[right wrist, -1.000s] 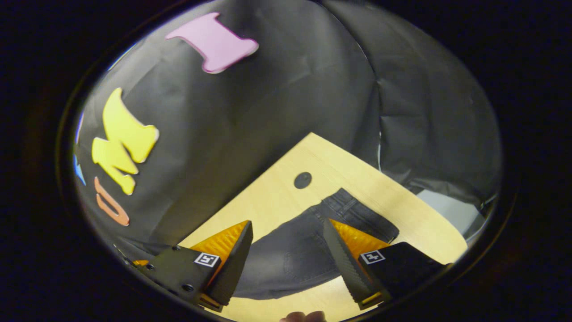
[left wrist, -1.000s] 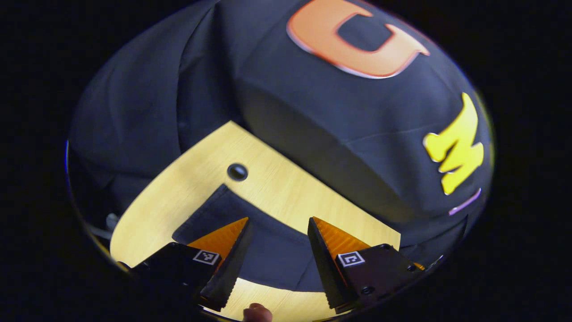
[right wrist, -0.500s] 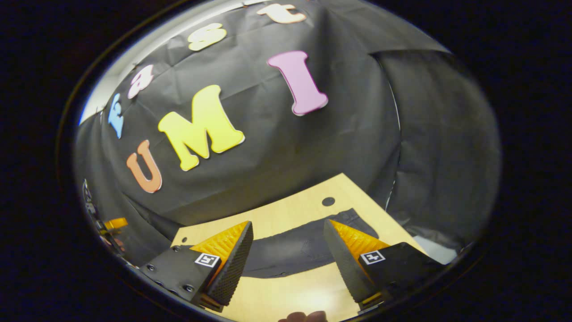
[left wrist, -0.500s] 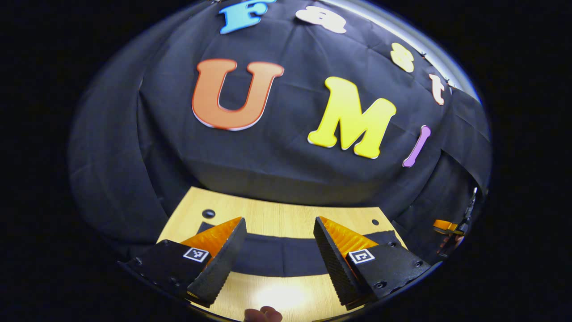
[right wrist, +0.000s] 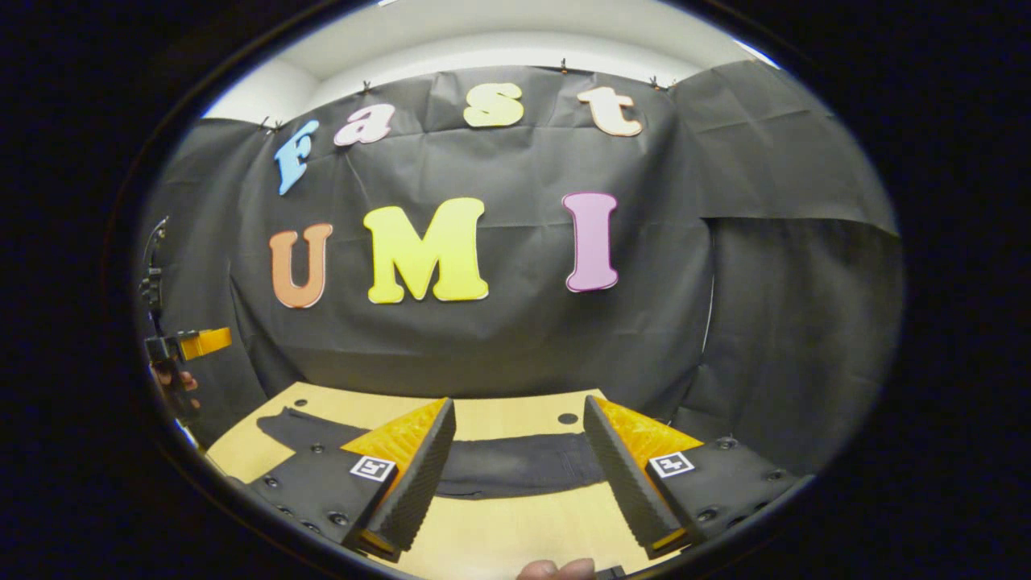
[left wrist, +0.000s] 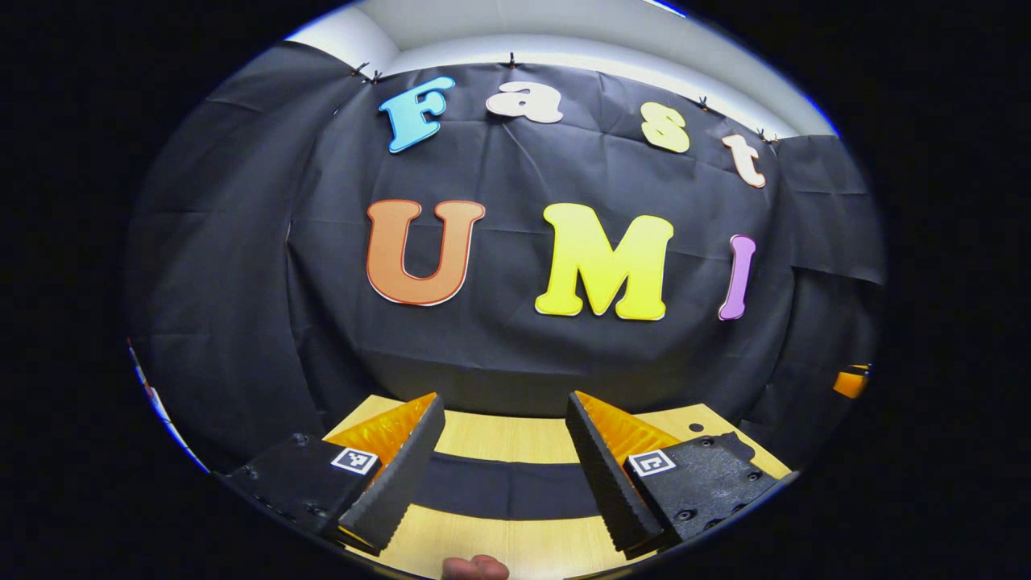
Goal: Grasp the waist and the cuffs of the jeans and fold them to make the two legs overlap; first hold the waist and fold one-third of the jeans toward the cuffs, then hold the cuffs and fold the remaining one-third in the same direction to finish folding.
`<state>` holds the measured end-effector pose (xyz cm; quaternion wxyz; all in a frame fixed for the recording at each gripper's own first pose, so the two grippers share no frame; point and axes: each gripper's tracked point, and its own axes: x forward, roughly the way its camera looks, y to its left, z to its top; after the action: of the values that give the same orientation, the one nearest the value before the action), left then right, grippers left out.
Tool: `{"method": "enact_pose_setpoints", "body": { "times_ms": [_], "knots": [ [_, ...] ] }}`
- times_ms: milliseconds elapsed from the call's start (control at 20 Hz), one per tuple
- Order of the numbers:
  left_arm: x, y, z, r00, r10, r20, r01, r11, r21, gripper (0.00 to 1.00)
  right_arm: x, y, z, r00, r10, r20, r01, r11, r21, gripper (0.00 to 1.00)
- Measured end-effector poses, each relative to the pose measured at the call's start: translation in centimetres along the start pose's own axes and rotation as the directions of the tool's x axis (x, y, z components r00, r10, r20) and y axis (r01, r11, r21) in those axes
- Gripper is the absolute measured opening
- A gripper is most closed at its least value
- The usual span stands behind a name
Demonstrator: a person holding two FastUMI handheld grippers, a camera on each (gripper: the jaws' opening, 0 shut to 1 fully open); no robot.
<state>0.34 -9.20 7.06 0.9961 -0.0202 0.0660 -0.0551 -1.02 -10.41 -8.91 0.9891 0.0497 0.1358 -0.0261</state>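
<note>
Jeans (right wrist: 515,466) lie flat on the surface (right wrist: 515,540) — left gripper (left wrist: 503,475) and right gripper (right wrist: 515,475) above them, jaws spread, empty.

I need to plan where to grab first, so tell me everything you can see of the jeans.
The jeans are dark denim, lying flat in a long strip across the light wooden table, ahead of both grippers. Faint seams show. Nothing grips them: the jaws of the left gripper and right gripper stand open.
</note>
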Motion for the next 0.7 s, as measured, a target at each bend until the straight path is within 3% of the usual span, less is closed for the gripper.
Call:
{"method": "enact_pose_setpoints", "body": {
  "times_ms": [200, 450, 700],
  "knots": [
    [0.2, -2.0, -0.7, 1.0, -0.015, -0.017, 0.015, 1.0, 0.015, 0.97, 0.1, -1.4, -1.4, 0.999, -0.011, -0.05, 0.012, 1.0, 0.023, 0.98],
    [0.7, -3.8, -0.6, 0.999, -0.01, -0.033, 0.01, 1.0, 0.017, 1.0, 2.7, -5.5, -3.9, 0.99, -0.074, -0.122, 0.083, 0.994, 0.073, 1.0],
    [1.6, -5.3, -1.7, 0.995, 0.03, -0.097, -0.031, 0.999, -0.007, 0.97, 8.2, -12.6, -10.1, 0.956, -0.151, -0.252, 0.193, 0.969, 0.154, 1.0]
  ]
}}
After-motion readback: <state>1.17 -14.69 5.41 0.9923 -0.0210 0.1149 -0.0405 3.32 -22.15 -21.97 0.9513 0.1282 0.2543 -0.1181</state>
